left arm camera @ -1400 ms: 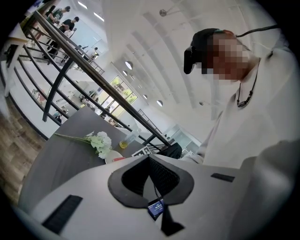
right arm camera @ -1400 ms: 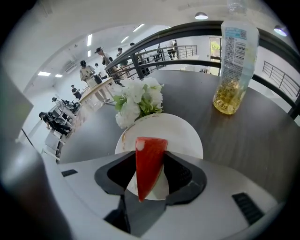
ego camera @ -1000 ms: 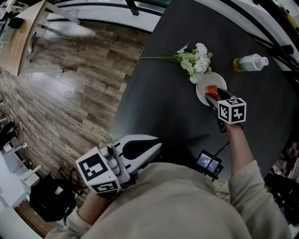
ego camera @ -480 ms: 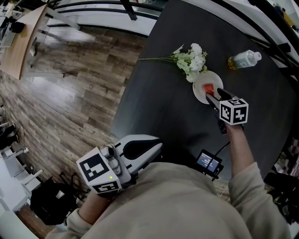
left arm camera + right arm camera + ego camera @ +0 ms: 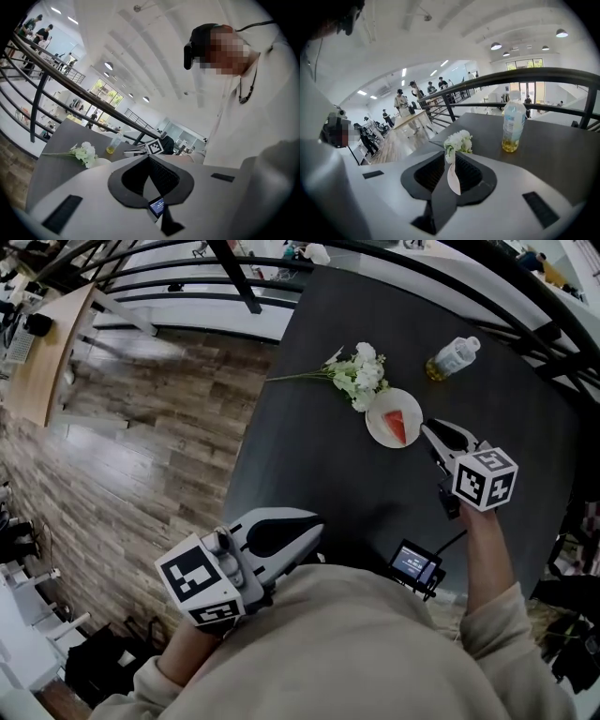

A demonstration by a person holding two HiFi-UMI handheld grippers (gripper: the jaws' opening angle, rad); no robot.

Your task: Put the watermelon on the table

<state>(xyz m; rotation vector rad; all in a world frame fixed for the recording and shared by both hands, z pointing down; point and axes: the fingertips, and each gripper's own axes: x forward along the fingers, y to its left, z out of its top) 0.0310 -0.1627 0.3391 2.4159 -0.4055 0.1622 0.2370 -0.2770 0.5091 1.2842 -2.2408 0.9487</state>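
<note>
While the red watermelon wedge [image 5: 400,424] lies on a round white plate [image 5: 378,420] beside soft white flowers [image 5: 359,374], the right gripper [image 5: 425,426] hangs next to the plate's rim, its jaws just closed to a narrow slit, empty. The left gripper [image 5: 317,529], jaws pressed together, sits off the matte dark table [image 5: 309,446], whose near side lies open.

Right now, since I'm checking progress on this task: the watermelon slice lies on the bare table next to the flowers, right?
Not quite. The watermelon slice lies on the white plate, not on the bare table. The plate stands on that table next to the flowers. The head view shows it.
</note>
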